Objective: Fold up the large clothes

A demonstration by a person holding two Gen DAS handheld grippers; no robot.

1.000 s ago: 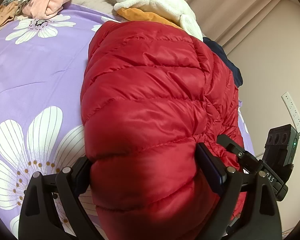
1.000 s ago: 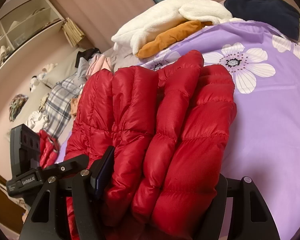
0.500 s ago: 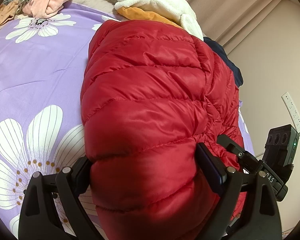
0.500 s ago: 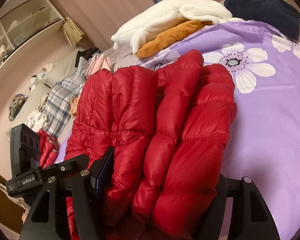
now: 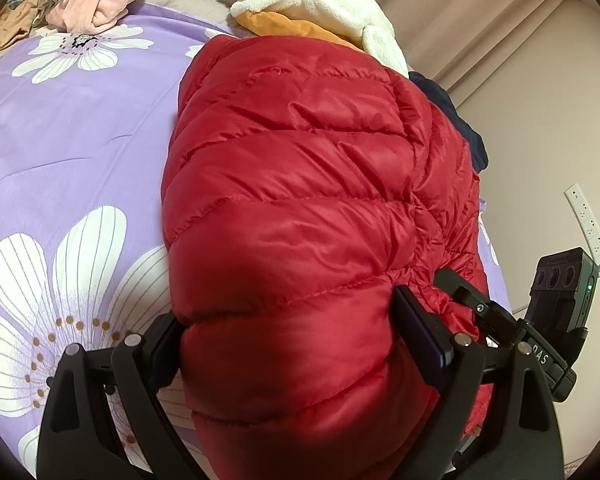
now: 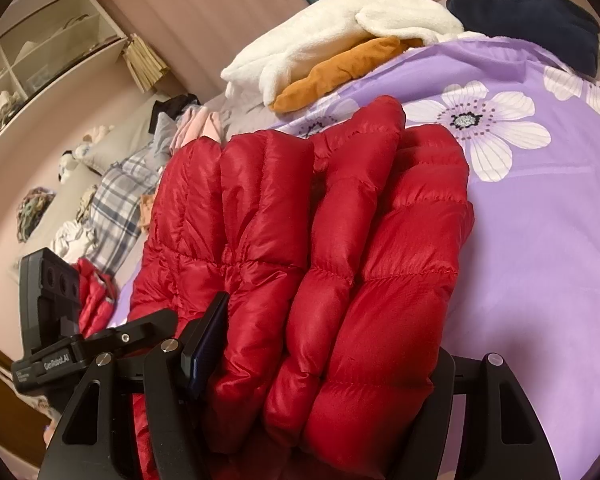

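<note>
My left claw point(image 5: 288, 344) has its jaws spread wide around a thick folded bulk of the red down jacket point(image 5: 300, 200), both pads sunk into the puffy fabric. My right claw point(image 6: 320, 364) does the same at the other end, jaws about two-thirds apart and pressed into the jacket's quilted edge, so both have hold of it.

The jacket lies on the purple flowered bedspread point(image 5: 60, 140), in the near half of the bed, with a white fleece point(image 6: 332, 36) over an orange garment point(image 6: 340, 68) piled at the far edge and a navy garment point(image 6: 532, 16) to the far right.

I judge it light, very soft and springy: the filling will compress under the pads and puff back, so folds will want to spring open. The shiny shell looks slippery, so I would grip deep across several layers, near a stitched seam, not at a single skin.

It is bright glossy red, quilted in fat channels, bundled into a plump block.
</note>
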